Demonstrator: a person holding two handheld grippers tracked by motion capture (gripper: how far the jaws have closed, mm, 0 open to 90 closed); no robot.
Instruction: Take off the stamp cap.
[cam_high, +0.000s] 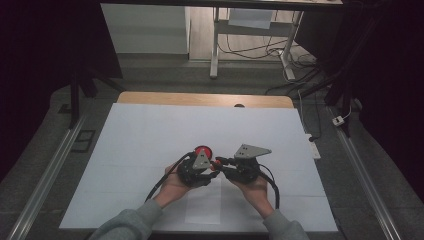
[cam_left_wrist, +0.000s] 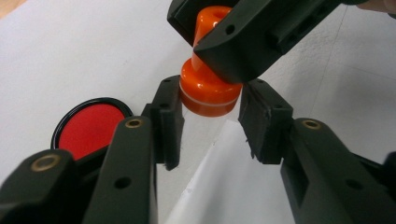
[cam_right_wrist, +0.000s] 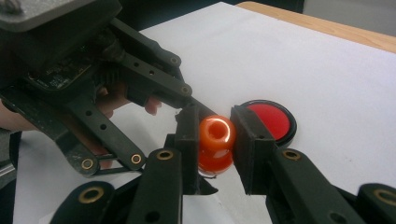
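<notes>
White paper covers the table (cam_high: 150, 130). Two hands bring the tools together near its front. The right tool (cam_right_wrist: 215, 135) is clamped on the knob of an orange stamp (cam_right_wrist: 215, 140). The left tool (cam_left_wrist: 210, 123) brackets the stamp's base, whether touching I cannot tell. A round red ink pad (cam_left_wrist: 88, 127) lies just beside.

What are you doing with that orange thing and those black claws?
A person sits at a white-covered table with a gripper in each hand. The right gripper is clamped on the knob of an orange stamp and holds it up off the table. The left gripper sits right under it, its jaws on either side of the stamp's wide base; whether the pads touch it I cannot tell. A round red ink pad lies open on the table just beside them.
</notes>
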